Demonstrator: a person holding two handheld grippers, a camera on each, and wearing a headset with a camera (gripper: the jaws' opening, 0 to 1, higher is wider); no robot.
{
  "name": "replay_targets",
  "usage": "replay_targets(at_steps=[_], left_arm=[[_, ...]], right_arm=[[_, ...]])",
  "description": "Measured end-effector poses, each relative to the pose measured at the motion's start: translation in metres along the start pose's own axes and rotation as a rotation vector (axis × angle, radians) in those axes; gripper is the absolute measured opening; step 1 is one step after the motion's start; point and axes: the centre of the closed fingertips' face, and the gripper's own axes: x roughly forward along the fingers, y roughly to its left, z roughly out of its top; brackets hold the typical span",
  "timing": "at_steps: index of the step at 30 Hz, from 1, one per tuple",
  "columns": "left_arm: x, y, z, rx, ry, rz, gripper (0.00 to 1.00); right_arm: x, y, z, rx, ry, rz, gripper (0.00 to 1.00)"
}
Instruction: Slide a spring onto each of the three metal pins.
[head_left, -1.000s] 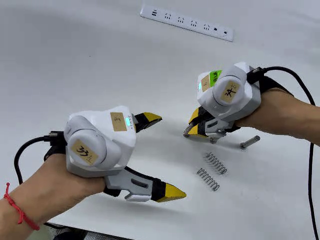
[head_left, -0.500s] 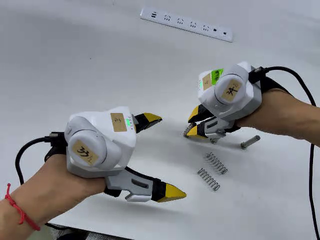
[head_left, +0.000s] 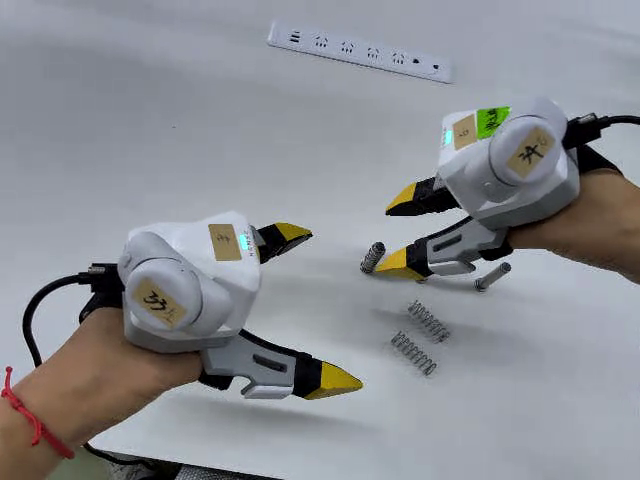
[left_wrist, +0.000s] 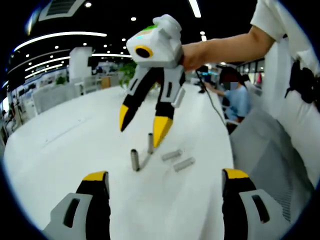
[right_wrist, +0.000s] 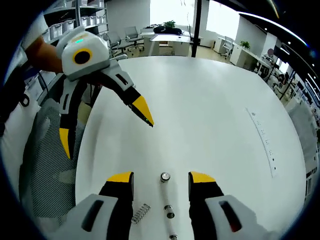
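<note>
Right tongs (head_left: 395, 232): jaws apart, holding nothing, hovering over the counter (head_left: 150, 120).
Upright pin (head_left: 372, 257): spring coils around it, standing free just beside the lower yellow tip. In the right gripper view it sits between the 2 tips and touches neither.
Flat pin (head_left: 492, 277): lies on its side behind the right tongs, under the hand.
2 loose springs lie on the counter. The near spring (head_left: 428, 321) is close below the right tongs. The far spring (head_left: 413, 354) is just beside it, on the side toward the left tongs.
Left tongs (head_left: 315, 305): jaws wide apart, empty, tips pointing toward the right tongs, well apart from the pins and springs.
Power strip (head_left: 358, 50): well beyond both tongs.
</note>
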Motion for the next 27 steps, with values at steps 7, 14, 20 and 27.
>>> replay_targets(at_steps=[7,14,20,27], left_arm=[[-0.001,-0.002,0.001,0.022,0.021,-0.002,0.94],[0.000,-0.004,0.001,0.052,0.058,-0.009,0.95],[0.002,-0.004,0.003,0.071,0.084,-0.016,0.95],[0.004,-0.007,0.002,0.099,0.123,-0.025,0.95]], right_arm=[[-0.029,0.010,-0.007,0.050,-0.081,-0.043,0.61],[-0.059,0.015,-0.030,0.123,-0.172,-0.103,0.70],[-0.082,0.025,-0.057,0.192,-0.243,-0.150,0.76],[-0.099,0.037,-0.086,0.235,-0.303,-0.183,0.84]])
